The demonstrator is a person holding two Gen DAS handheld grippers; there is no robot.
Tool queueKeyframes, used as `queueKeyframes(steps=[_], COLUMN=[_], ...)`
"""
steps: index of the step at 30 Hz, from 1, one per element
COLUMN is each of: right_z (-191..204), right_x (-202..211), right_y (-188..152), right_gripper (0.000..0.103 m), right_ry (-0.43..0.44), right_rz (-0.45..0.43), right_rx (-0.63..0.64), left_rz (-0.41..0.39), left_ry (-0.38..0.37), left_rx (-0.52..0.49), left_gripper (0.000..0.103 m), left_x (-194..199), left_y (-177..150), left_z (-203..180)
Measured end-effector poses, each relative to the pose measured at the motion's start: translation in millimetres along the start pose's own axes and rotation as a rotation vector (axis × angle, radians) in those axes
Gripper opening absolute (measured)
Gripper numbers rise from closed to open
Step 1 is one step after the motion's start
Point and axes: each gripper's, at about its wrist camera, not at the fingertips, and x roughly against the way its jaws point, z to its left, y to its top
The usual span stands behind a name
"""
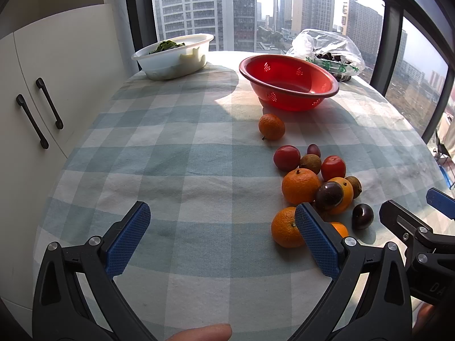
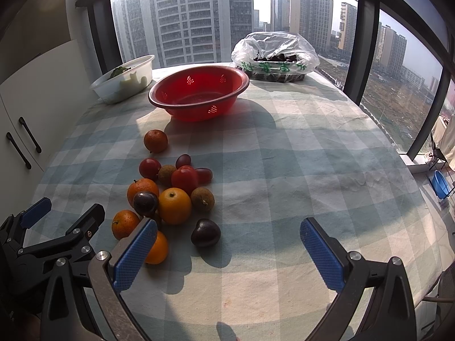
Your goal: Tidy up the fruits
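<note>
A heap of fruit (image 1: 315, 187) (image 2: 170, 196) lies on the checked tablecloth: oranges, red tomatoes, brown longans, dark plums and grapes. One orange (image 1: 271, 127) (image 2: 155, 141) sits apart, closer to the empty red colander bowl (image 1: 288, 81) (image 2: 199, 92). A dark plum (image 2: 205, 232) (image 1: 363, 216) lies at the near edge of the heap. My left gripper (image 1: 221, 238) is open over bare cloth, left of the heap. My right gripper (image 2: 227, 251) is open too, with the plum just ahead of its left finger. Each gripper shows at the edge of the other's view.
A white tub (image 1: 173, 55) (image 2: 125, 78) with greens stands at the back left. A plastic bag (image 1: 327, 52) (image 2: 274, 54) of dark fruit sits at the back by the window. White cabinet doors (image 1: 42, 85) flank the table's left. The table's right edge (image 2: 426, 199) drops off.
</note>
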Motion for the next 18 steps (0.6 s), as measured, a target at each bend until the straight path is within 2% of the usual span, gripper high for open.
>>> queueKeyframes(steps=[18], right_z=[0.4], right_x=[-0.5], right_y=[0.3], right_gripper=[0.103], right_ry=[-0.001], right_rz=[0.002], right_rx=[-0.001], left_rz=[0.012], left_ry=[0.002], left_rx=[-0.003], left_gripper=[0.103], left_x=[-10.4], left_y=[-9.9], left_z=[-0.1])
